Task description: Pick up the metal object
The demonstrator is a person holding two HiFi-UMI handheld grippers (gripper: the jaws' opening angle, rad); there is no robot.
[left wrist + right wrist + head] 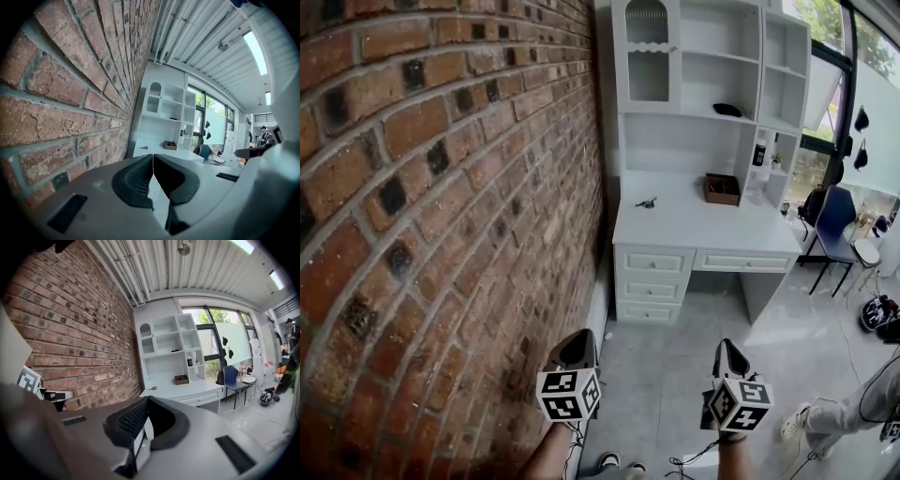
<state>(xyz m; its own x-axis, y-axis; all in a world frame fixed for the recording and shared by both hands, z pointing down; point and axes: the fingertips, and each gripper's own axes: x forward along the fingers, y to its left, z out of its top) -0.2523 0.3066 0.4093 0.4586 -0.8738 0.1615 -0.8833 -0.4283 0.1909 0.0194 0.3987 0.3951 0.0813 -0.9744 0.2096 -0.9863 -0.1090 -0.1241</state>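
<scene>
Left jaws: the left gripper [153, 157] has its tips pressed together, and the left gripper view shows nothing between them.
Right jaws: the right gripper [146, 399] is likewise closed tip to tip and empty.
Gripper position: in the head view both are held low and close to the body over the grey floor [675, 394], well apart from the furniture.
Metal object: a small dark piece [647, 202] lies flat on the white desk [703, 230], towards its left rear part near the brick wall [441, 187]. Its exact shape is too small to make out.
Neighbours: a brown box [722, 189] sits further right on the same top, well apart from the object. The shelf unit [712, 75] rises behind, and a blue chair [834, 220] stands off the desk's right end.
Step in hand: by my reading, the approach; the pick has not begun.
Which gripper: the object lies left of centre, so the left one looks the more natural reach, though either could serve.
Doing it well: walk up to the desk front by the drawers [654, 262], open the jaws before coming down, and bring them over the piece from above with the wall side kept clear.
Grip: the thing looks thin and low, so the tips likely need to touch the desktop on either side before closing.
Risk: closing early may push it along the smooth top.
</scene>
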